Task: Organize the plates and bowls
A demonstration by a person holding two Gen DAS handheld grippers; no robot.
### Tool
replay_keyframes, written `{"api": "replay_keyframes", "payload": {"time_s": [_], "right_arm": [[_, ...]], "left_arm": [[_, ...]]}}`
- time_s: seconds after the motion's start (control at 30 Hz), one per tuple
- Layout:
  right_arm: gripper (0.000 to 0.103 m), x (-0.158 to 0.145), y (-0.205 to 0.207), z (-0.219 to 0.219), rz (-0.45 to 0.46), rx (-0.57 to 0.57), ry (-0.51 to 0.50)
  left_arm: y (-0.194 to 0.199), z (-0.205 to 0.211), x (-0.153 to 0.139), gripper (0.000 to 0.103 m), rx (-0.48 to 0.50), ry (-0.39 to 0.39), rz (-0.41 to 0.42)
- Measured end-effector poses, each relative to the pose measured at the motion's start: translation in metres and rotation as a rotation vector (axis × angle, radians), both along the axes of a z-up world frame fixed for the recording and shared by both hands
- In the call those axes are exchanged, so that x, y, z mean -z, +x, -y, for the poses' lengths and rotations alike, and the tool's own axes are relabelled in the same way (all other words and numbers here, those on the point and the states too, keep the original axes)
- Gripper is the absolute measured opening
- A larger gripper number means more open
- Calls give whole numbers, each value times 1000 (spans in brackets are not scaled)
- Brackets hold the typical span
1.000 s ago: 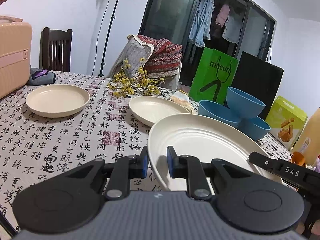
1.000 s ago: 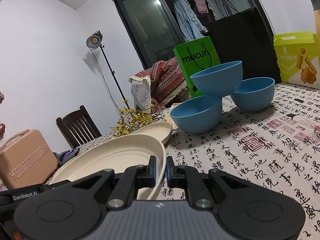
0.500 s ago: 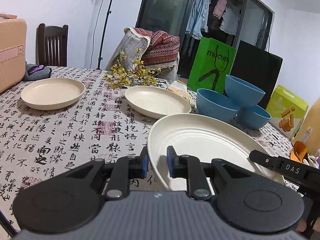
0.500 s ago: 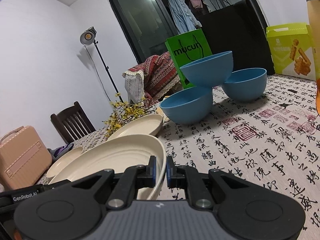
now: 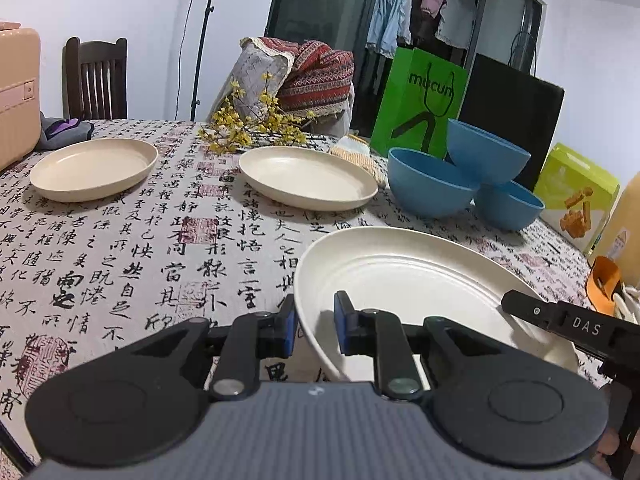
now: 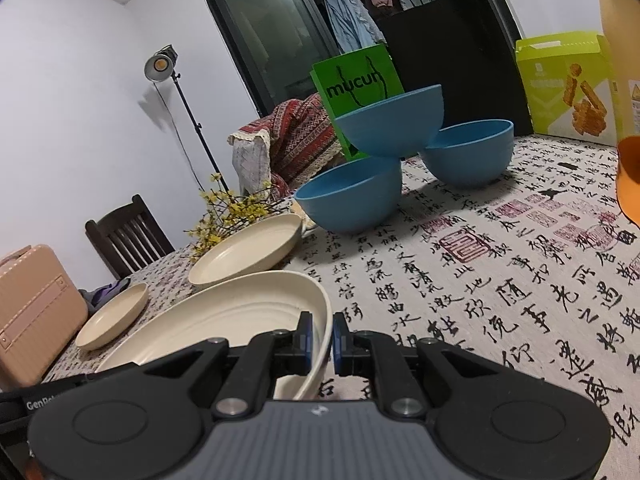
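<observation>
I hold a large cream plate (image 5: 420, 280) by both sides, just above the calligraphy tablecloth (image 5: 160, 248). My left gripper (image 5: 315, 320) is shut on its left rim. In the right wrist view, my right gripper (image 6: 323, 334) is shut on the right rim of the large plate (image 6: 224, 320). Two smaller cream plates lie on the cloth, one far left (image 5: 92, 168) and one in the middle (image 5: 308, 178). Beyond them are three blue bowls: two on the cloth (image 5: 430, 182) (image 5: 508, 204) and a third (image 5: 486, 152) perched tilted on both.
A green bag (image 5: 420, 100), a black bag (image 5: 512, 112) and a yellow-green box (image 5: 576, 192) stand behind the bowls. An orange bottle (image 5: 624, 216) is at the right edge. Yellow flowers (image 5: 248, 128), a pink suitcase (image 5: 16, 92) and a dark chair (image 5: 96, 76) are at the back left.
Both grippers have risen with the large plate held between them, so the table now shows from higher up. The small plates and bowls have not moved.
</observation>
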State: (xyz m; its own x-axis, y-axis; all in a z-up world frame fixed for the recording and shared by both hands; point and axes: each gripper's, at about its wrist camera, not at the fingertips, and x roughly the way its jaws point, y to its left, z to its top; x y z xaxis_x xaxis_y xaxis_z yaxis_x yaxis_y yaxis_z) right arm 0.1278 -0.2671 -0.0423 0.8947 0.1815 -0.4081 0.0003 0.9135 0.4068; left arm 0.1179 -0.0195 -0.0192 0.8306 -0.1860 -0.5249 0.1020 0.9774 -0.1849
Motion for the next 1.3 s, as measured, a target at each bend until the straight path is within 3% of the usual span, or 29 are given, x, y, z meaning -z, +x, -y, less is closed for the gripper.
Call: {"api": "replay_keyframes", "payload": {"time_s": [0.8,1.3], "right_arm": [[10,14,5,3,-38,18,-15],[10,18,7,5,-71,31,-20]], "left_arm": [[15,8,26,19,-11,18,-80],[12,13,29,19,-2,31,-60]]}}
